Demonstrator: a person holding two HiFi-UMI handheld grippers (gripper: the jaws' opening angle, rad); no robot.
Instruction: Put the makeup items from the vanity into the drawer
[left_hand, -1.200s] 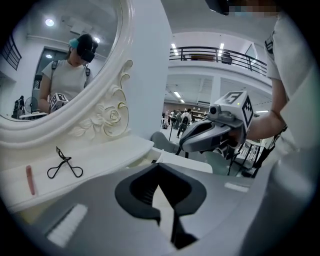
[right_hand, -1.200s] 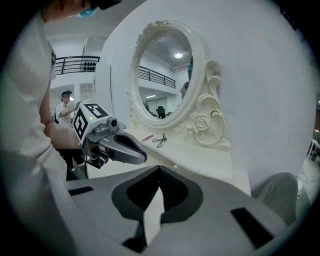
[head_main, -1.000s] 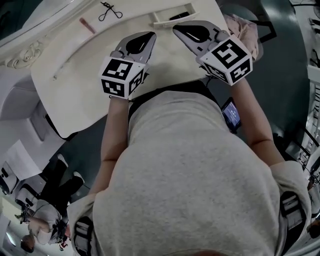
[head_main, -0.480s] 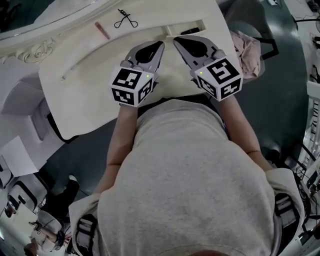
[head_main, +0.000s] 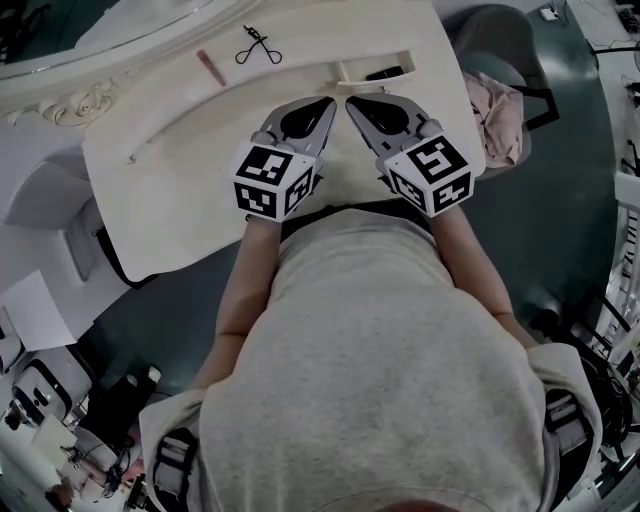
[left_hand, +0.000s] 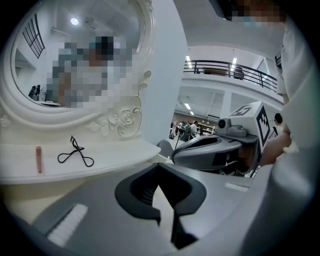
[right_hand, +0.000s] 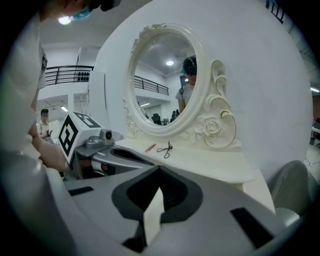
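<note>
On the cream vanity top (head_main: 180, 170), a black eyelash curler (head_main: 258, 46) and a pink stick (head_main: 210, 67) lie near the mirror's base. Right of them a small drawer (head_main: 375, 72) stands partly open, something dark inside. My left gripper (head_main: 325, 103) and right gripper (head_main: 352, 103) hover side by side over the vanity's front, tips almost touching, both shut and empty. In the left gripper view (left_hand: 159, 165) the curler (left_hand: 75, 152) and stick (left_hand: 38, 159) lie ahead to the left. The right gripper view (right_hand: 160, 169) shows the curler (right_hand: 165, 148) and stick (right_hand: 150, 147) straight ahead.
An oval mirror in a carved white frame (right_hand: 215, 125) rises behind the vanity. A chair with pink cloth (head_main: 497, 105) stands at the right. White furniture (head_main: 40, 190) and paper (head_main: 30, 310) sit at the left; people (head_main: 90, 460) stand on the floor beyond.
The two grippers have drawn together until their tips nearly meet, the right one shifting left. Both stayed shut. The curler and stick lie where they were.
</note>
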